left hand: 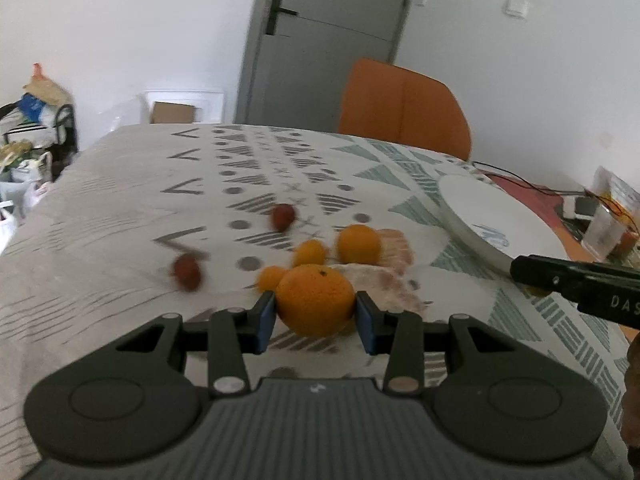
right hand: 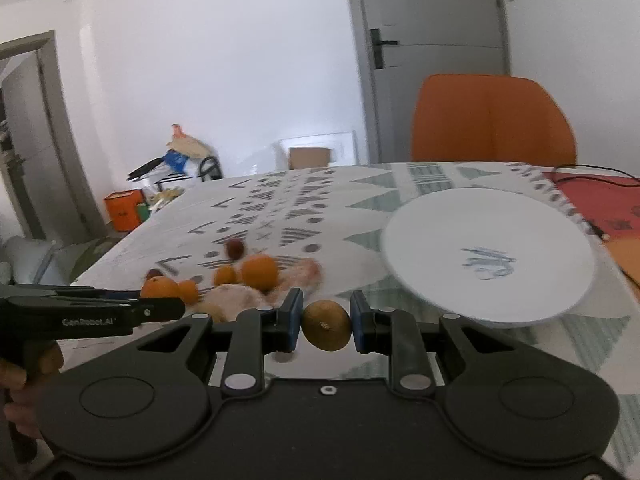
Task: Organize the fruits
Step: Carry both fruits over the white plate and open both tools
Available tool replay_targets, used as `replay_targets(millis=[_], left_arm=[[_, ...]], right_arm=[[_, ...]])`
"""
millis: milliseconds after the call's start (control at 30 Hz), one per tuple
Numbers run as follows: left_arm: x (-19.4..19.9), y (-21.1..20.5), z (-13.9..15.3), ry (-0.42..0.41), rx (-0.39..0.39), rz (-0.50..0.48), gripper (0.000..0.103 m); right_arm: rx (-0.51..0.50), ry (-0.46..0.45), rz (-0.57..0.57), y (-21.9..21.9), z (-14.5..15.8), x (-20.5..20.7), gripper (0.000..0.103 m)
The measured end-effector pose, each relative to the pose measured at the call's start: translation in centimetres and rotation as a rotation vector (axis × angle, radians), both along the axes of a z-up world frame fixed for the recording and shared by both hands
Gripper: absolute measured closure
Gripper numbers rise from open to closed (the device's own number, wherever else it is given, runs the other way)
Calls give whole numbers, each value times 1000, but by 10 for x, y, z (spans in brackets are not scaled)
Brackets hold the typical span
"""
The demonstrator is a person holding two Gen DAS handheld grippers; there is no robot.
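My left gripper (left hand: 316,316) is shut on a large orange tangerine (left hand: 315,300), held just above the patterned tablecloth. Behind it lie smaller oranges (left hand: 359,244), two dark red fruits (left hand: 283,217) and a pale peach-coloured fruit (left hand: 394,254). In the right wrist view my right gripper (right hand: 326,322) is shut on a small brown kiwi-like fruit (right hand: 326,325), lifted off the cloth. A white plate (right hand: 488,256) with a blue drawing sits to its right, tilted in the view. The fruit pile (right hand: 258,274) and the left gripper (right hand: 160,308) show at its left.
An orange chair (left hand: 404,108) stands behind the table's far edge. A red mat and black cable (right hand: 600,200) lie beyond the plate. A clear container (left hand: 608,232) sits at the right edge. Bags and a rack (left hand: 36,128) stand off to the left.
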State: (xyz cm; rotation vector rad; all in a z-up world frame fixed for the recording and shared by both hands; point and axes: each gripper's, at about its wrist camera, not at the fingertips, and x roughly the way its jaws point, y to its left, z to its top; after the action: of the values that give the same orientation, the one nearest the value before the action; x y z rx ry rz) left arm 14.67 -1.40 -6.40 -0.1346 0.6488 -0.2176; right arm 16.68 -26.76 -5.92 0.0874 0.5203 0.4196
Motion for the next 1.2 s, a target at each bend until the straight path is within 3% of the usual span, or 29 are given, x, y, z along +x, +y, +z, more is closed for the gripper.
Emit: replay_targets(millis=[633,1033,1200], left_arm=[[39,-80,15,-39,39,-119,62],[68,-126,28,-60,86,-176,62],[76,-147,31,-63,122,-214,62]], right_arm=[[58,-11,-142,-82,-7,20,79],[100,-43,-158,-100,-17,40,79],[142,-44,-198,-106,-26,44,74]])
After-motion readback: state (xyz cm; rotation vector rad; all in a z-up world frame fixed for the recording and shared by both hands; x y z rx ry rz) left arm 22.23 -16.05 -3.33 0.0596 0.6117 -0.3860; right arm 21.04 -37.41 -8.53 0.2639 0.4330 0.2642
